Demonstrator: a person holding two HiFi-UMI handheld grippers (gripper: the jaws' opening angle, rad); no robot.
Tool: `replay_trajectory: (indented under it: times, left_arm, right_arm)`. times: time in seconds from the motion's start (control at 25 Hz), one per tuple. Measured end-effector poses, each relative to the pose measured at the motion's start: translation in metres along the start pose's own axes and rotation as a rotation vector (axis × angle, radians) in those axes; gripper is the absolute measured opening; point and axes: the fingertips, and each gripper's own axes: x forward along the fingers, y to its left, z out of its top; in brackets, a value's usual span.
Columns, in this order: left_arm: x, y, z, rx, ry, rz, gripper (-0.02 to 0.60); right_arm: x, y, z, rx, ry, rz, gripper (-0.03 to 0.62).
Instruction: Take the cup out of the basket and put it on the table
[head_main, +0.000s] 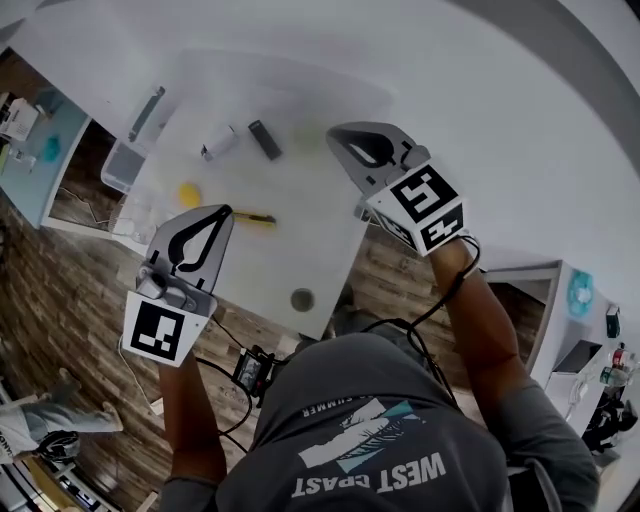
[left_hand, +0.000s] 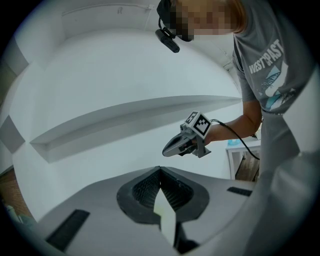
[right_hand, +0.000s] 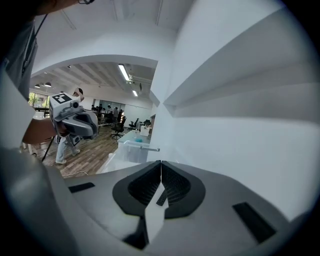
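White table (head_main: 300, 205), wood-plank floor (head_main: 60, 300), left tongs (head_main: 224, 212) and right tongs (head_main: 336, 132) both closed, empty, above it.

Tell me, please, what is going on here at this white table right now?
A person in a grey T-shirt stands at the white table, holding a two-jaw tool in each hand. The left tool and the right tool both hover above the tabletop, shut and empty. A small yellow round object, a white cylinder and a dark rectangular block lie on the table, untouched. A clear plastic bin sits by the table's left edge; I cannot make out a cup for certain.
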Motion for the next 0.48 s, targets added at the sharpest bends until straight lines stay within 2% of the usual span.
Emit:
replay_trajectory:
  times: [0.24, 0.48]
  left_arm:
    - [0.011, 0.016, -0.013, -0.037, 0.026, 0.025, 0.009]
    - [0.014, 0.030, -0.027, -0.076, 0.040, 0.059, 0.009]
  right_arm:
    - [0.073, -0.051, -0.026, 0.073, 0.100, 0.033, 0.030]
    - [0.145, -0.078, -0.085, 0.111, 0.304, 0.064, 0.069]
